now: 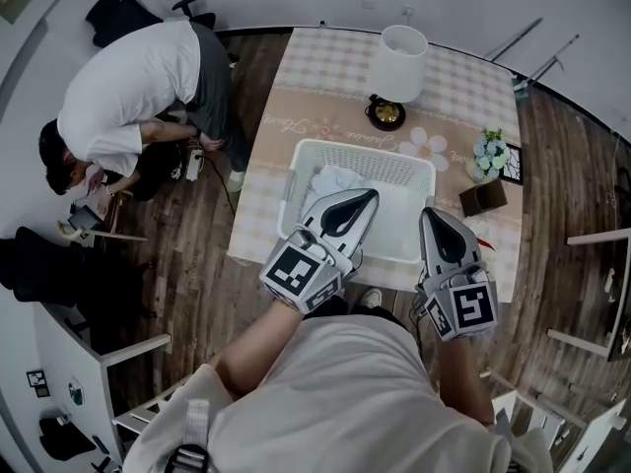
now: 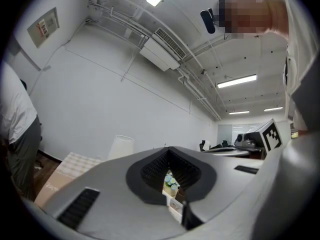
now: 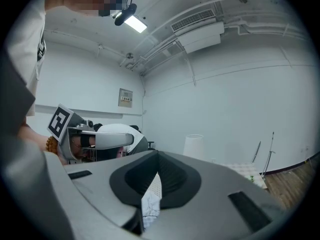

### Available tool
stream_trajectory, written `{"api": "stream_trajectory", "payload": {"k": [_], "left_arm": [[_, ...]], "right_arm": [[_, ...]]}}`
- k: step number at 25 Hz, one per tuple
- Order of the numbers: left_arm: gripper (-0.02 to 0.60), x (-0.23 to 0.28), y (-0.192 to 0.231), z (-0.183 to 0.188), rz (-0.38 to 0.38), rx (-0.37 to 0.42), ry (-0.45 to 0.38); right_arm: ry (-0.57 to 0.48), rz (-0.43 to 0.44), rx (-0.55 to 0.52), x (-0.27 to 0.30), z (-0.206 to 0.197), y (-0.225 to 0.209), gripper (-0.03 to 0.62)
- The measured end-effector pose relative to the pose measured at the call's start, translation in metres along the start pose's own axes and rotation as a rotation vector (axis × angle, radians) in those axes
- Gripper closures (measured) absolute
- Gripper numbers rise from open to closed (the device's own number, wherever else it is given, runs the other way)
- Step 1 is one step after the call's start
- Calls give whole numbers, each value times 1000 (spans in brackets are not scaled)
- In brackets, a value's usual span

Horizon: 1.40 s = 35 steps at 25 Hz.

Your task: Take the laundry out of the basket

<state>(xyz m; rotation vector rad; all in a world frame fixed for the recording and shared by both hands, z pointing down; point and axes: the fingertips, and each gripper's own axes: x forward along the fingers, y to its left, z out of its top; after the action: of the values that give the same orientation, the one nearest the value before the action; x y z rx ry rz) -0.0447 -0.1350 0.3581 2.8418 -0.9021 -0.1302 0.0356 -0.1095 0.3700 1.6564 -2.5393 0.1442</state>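
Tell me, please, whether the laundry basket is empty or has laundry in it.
Not empty: crumpled white laundry lies inside the basket, towards its left side in the head view.

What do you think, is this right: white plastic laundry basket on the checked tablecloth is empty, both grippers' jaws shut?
No. The white plastic laundry basket is not empty: the head view shows pale crumpled laundry in its left part. It does stand on the checked tablecloth, and the left gripper and right gripper have shut jaws.
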Motion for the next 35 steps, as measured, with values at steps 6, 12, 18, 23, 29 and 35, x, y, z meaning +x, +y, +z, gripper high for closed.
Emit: {"api": "stream_trajectory", "payload": {"k": [6,12,18,23,29,35], "left_arm": [[563,-14,13,4,39,-5,2],[563,-38,36,7,115,-3,-12],[563,-57,58,-1,175,-1,10],[563,-44,81,-20,179,11,67],[563,-10,104,-65,100,59,250],[563,14,119,-125,-26,168,512]], "right_arm": [[-4,17,3,11,3,14,574],[-13,82,-1,31,4,40,576],[-12,115,3,51,-3,61,575],[23,106,13,72,-24,58,574],[138,152,-14,108,-60,46,574],[342,247,-100,143,-115,42,574]]}}
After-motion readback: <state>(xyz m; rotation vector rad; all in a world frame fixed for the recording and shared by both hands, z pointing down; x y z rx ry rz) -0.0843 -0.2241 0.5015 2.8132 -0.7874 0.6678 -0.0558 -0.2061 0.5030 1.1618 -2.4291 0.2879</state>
